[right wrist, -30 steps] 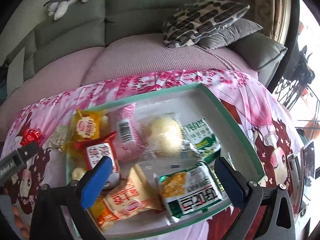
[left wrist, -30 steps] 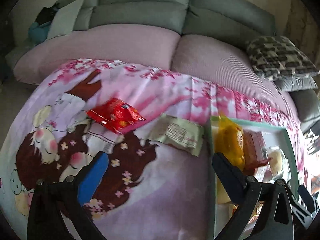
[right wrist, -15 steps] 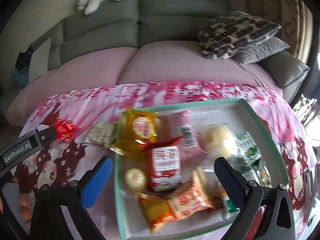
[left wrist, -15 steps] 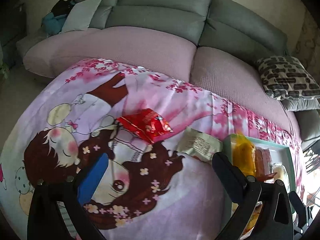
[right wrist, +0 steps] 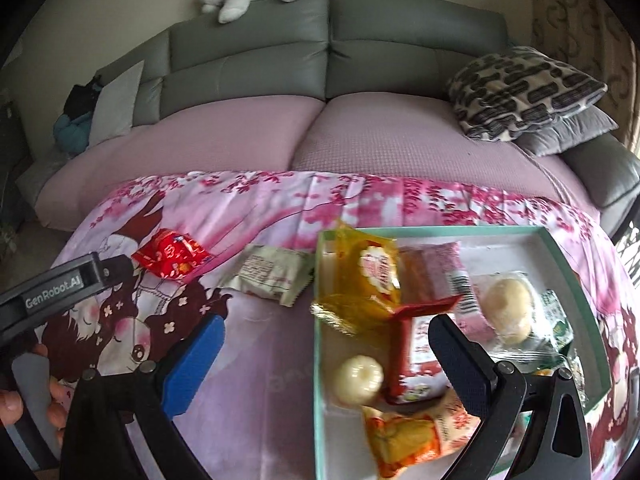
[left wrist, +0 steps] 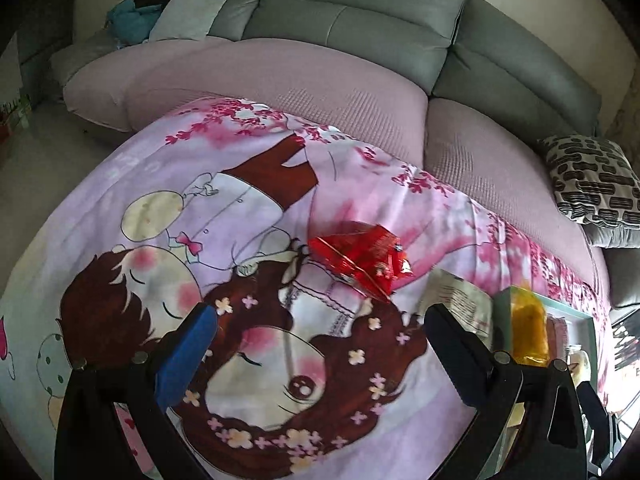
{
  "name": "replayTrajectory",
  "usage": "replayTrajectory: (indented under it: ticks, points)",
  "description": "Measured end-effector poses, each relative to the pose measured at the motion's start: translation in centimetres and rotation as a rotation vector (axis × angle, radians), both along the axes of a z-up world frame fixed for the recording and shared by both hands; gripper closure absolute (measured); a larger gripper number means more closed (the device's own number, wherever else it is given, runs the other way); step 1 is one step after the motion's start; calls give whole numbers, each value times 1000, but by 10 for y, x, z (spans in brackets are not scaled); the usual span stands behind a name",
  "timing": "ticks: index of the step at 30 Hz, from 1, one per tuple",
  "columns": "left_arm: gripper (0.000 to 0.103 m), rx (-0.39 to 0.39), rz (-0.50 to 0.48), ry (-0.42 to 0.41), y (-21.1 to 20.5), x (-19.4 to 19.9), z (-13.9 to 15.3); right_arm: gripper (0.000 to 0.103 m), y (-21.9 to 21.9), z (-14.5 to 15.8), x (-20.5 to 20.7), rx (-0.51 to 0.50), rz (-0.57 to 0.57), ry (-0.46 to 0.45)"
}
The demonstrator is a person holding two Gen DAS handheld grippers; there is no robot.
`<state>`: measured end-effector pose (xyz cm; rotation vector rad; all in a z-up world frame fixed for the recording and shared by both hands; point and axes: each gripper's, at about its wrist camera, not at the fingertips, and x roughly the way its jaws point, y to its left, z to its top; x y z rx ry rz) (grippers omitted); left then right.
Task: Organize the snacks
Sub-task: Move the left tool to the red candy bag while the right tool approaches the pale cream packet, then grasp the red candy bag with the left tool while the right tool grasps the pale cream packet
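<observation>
Red packet point(left wrist: 362, 262): lies loose on the cartoon-print cloth point(left wrist: 240, 216), outside the tray point(right wrist: 440, 234). From the left gripper point(left wrist: 320, 354) it sits ahead and slightly right of centre, apart from both tips. Long axis runs crosswise to the jaws, tilted down to the right. Left gripper is nearer; in the right view its body reaches to just beside the packet.

Pale packet point(right wrist: 274, 276): on the cloth between red packet and tray, just beside the tray's left wall. Print side unreadable.

Left gripper: jaws spread wide, holding nothing.
Right gripper point(right wrist: 326, 360): jaws spread wide, empty, over the tray's left edge.

Tray: holds many wrapped snacks, the yellow packet point(right wrist: 368, 276) leaning over the left wall.

Obscured: surface under the cloth; tray's near corner cut off; red packet's label blurred; tray mostly out of frame in the left view.
</observation>
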<state>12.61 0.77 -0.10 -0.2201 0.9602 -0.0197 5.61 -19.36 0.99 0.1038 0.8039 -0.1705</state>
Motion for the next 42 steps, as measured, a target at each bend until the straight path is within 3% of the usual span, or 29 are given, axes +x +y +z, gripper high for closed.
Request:
replayTrajectory:
  ticks: [8,12,26,29,32,36,39,42]
  points:
    - [0,41,-41,-25,-2,10,-8,0,19,-11,9,-14,54,18]
    - [0,22,-57,-62,-1,16,-12,0,21,-17,16,2,59,34]
    - [0,38,-137,-41,-17,42,-28,1,19,-27,44,52,75,35]
    - [0,34,-147,-32,-20,47,-34,3,23,-28,48,42,94,22]
    - [0,45,-155,-30,-22,51,-38,15,27,-27,53,37,118,12]
    - [1,30,-157,-30,-21,57,-43,18,32,-33,60,48,145,29]
    - [9,18,-166,-29,-23,60,-46,22,35,-39,65,43,161,41]
    - [11,23,-174,-26,-24,63,-50,22,36,-43,72,65,168,51]
